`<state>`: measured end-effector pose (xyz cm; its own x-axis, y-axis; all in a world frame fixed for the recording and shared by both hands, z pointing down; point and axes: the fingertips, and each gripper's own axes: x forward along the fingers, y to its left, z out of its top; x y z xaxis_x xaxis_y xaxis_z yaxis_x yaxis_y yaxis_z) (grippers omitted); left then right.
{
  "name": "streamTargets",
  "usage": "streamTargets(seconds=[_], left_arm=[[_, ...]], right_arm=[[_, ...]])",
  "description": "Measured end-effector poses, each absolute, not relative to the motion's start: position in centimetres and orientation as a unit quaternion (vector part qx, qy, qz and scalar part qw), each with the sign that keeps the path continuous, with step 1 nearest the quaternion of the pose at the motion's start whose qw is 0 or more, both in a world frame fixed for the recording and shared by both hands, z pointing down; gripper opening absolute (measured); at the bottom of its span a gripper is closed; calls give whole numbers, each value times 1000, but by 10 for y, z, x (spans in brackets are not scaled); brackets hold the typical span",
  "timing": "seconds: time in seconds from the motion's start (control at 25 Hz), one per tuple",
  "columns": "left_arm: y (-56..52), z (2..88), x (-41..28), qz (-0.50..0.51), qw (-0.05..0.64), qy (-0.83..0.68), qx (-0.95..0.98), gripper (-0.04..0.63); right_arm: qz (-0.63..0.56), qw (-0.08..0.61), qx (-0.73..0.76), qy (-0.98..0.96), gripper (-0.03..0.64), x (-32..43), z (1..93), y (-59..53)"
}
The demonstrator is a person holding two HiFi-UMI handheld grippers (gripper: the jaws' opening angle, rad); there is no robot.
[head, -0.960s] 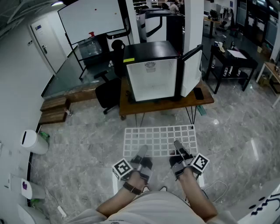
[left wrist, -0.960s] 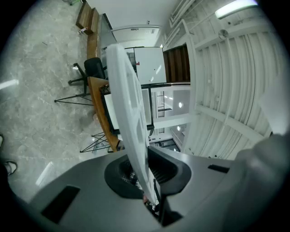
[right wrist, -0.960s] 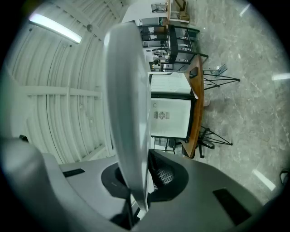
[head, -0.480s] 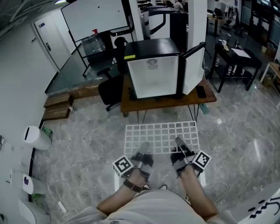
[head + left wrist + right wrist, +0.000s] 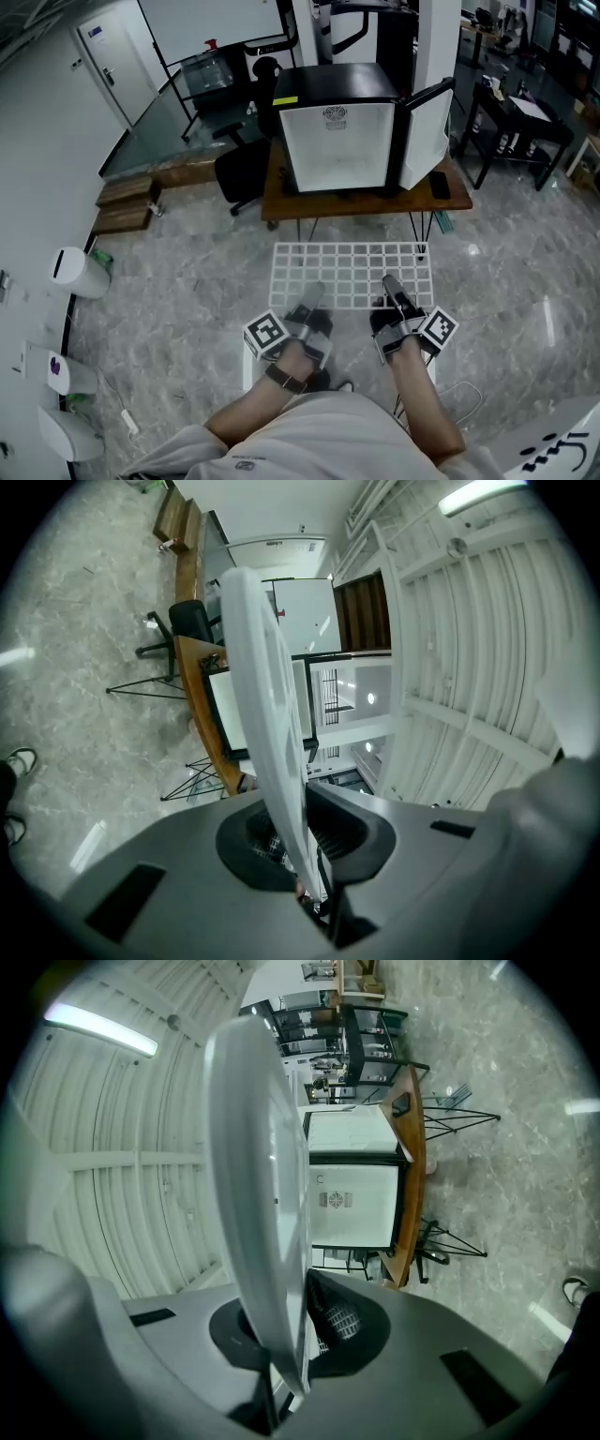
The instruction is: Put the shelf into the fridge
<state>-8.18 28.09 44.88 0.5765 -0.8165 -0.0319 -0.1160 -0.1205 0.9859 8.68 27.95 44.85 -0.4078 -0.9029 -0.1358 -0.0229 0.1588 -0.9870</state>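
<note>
The left gripper [image 5: 310,298] and right gripper [image 5: 390,289] clamped the shelf [image 5: 352,272] by its edge farthest from the open fridge [image 5: 337,145], holding it flat, well short of the fridge. Carrying seemed in hand; next, the shelf likely needed aligning with the opening.

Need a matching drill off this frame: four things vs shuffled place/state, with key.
1 shelf
2 fridge
3 office chair
4 table

A brown, carries the fridge
B door open
C black, by the table's left end
D clamped by left gripper and right gripper

Pairs: 1-D, 2-B, 3-C, 4-A
</note>
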Motion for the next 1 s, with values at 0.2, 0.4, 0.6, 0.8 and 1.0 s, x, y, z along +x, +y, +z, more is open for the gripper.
streamTargets(seconds=[0.2,0.4,0.6,0.8,1.0], left_arm=[[247,456,-73,-308,578,-344,673,29],[204,462,-73,-306,584,-338,672,29],[137,460,-77,-303,587,-326,677,29],[67,459,-85,-289,593,-312,684,29],[12,465,-89,-281,591,-297,695,29]], right_arm=[[-546,403,-363,639,44,95,455,245],[-546,396,-372,638,44,94,460,202],[-537,393,-380,643,44,90,454,138],[-533,400,-390,636,44,82,454,73],[-523,407,-399,634,44,79,462,24]])
